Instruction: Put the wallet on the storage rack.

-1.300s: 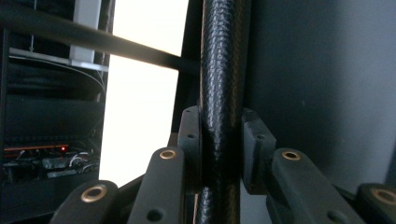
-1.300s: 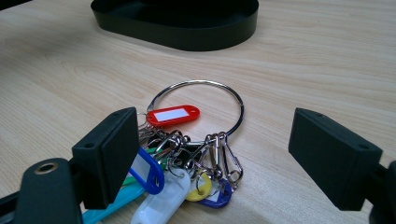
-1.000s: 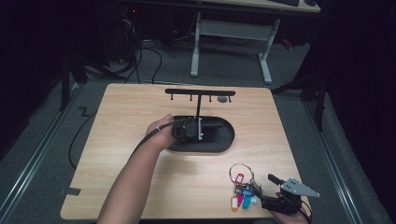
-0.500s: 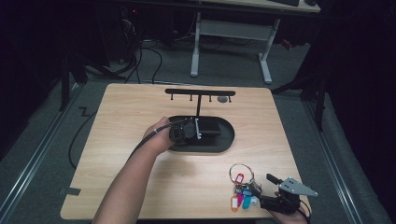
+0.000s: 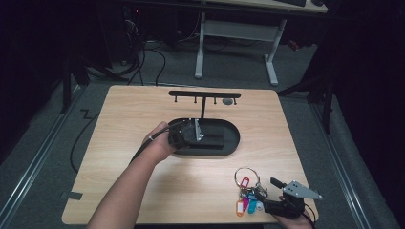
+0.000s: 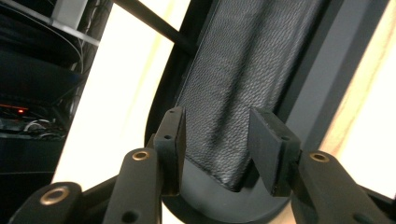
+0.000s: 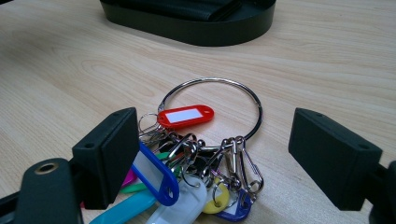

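While the left gripper [image 5: 191, 134] sits over the near-left end of the black oval tray [image 5: 231, 143] at mid-counter, its jaws stand apart on either side of a black leather wallet [image 6: 243, 79] that lies in the tray. From the left gripper view, the pads [image 6: 273, 144] flank the wallet's near end; whether they touch the leather cannot be told. The wallet runs lengthwise along the tray floor, its grain plainly visible. A thin black post rises from the tray's far side to a crossbar with small hooks [image 5: 204, 95], seen from the high view.

At the counter's [image 5: 119, 124] near-right corner the right gripper [image 5: 273, 196] rests low, jaws wide apart. From the right gripper view, a key ring [image 7: 212, 109] lies flat on the wood between and just ahead of the jaws, untouched by either. Attached to the large steel ring are a red tag [image 7: 186, 115] with a white label, a blue tag [image 7: 156, 179] just beside the left-hand jaw, plus teal, white, yellow and pink tags bunched with several snap clips. The ring is well apart from the tray, whose near wall shows at the top of that view.

A forearm reaches in from the bottom edge to the left gripper, its cable looping back over the hand [image 5: 160, 143].
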Demonstrator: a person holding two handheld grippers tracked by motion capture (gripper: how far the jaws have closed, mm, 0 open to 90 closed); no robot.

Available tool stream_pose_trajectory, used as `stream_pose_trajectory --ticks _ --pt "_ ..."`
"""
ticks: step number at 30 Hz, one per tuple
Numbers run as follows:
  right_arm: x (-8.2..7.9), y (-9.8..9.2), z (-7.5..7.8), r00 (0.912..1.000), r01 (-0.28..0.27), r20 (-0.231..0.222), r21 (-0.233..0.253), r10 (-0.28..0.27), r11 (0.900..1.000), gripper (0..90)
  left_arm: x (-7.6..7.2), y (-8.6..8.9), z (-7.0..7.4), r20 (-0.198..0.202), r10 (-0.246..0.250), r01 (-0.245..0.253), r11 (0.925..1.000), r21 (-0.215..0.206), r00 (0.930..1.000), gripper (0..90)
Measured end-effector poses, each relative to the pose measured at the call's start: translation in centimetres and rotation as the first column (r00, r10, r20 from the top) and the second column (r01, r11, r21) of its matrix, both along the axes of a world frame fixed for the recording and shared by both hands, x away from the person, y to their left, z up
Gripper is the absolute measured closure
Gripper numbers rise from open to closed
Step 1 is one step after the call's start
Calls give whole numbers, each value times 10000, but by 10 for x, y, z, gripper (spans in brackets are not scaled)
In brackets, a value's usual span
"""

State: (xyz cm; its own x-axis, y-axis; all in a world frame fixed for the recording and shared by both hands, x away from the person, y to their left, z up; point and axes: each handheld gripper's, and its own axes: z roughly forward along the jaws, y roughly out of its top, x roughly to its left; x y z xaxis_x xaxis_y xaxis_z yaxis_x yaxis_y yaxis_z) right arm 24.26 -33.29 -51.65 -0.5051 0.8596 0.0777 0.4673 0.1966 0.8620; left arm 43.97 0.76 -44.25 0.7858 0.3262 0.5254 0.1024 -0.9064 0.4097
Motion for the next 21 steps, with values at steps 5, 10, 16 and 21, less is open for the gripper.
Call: stream_pose_trajectory --ticks 5,10,16,21 --pt "0 0 -1 9999 -94 -34 41 94 9999 170 -8 11 -2 -410 679 -714 9932 -920 9969 661" --pt "1 1 -1 9999 -134 -62 34 134 9999 170 -22 25 -5 -599 850 -938 9821 -1631 9946 658" --pt "1 2 -2 9999 -97 -86 27 98 9999 170 -41 37 -7 -809 975 -1141 9650 -2361 9919 658" --pt "1 2 -2 10000 -44 -46 -2 44 10000 174 -56 53 -12 -1041 1011 -1291 9407 -3137 9894 643"
